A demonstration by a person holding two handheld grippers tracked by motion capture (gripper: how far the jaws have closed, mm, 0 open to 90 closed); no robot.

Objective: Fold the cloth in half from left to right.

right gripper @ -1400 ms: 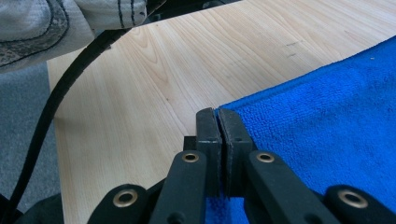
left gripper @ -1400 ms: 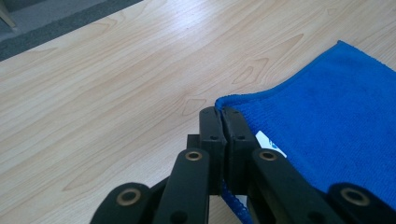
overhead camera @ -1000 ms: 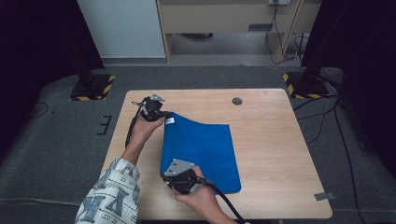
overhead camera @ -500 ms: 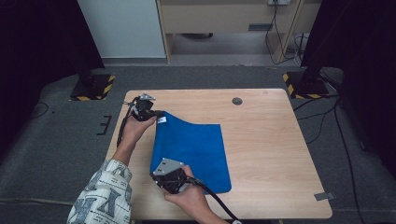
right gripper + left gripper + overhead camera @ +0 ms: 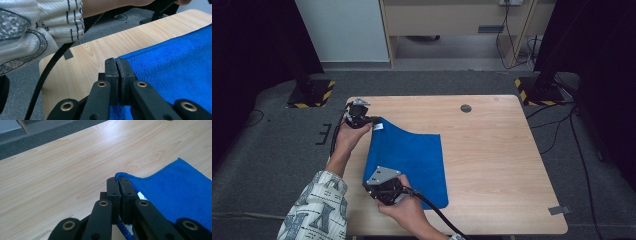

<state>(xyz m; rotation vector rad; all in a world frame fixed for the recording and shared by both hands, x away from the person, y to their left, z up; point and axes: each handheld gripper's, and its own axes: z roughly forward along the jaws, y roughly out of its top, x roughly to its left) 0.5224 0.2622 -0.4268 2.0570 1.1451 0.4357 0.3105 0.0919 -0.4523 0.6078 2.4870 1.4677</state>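
A blue cloth [image 5: 412, 157] lies flat on the left half of the wooden table [image 5: 497, 165]. My left gripper [image 5: 371, 120] is shut on the cloth's far left corner, which has a small white label [image 5: 378, 127]. In the left gripper view the jaws meet around the blue hem [image 5: 122, 175], with the label [image 5: 141, 195] just behind them. My right gripper [image 5: 373, 187] is shut on the near left corner. In the right gripper view the closed jaws pinch the cloth's edge [image 5: 120, 59], and the cloth [image 5: 175, 57] spreads out to the right.
A round cable hole [image 5: 466, 108] sits near the table's far edge. A patterned sleeve [image 5: 37, 27] and a black cable [image 5: 47, 75] hang beside the table's left edge. Stands with yellow-black bases [image 5: 312, 94] rest on the grey carpet.
Both grippers have moved to the left, dragging the blue cloth with them across the table. Both stay shut on its corners.
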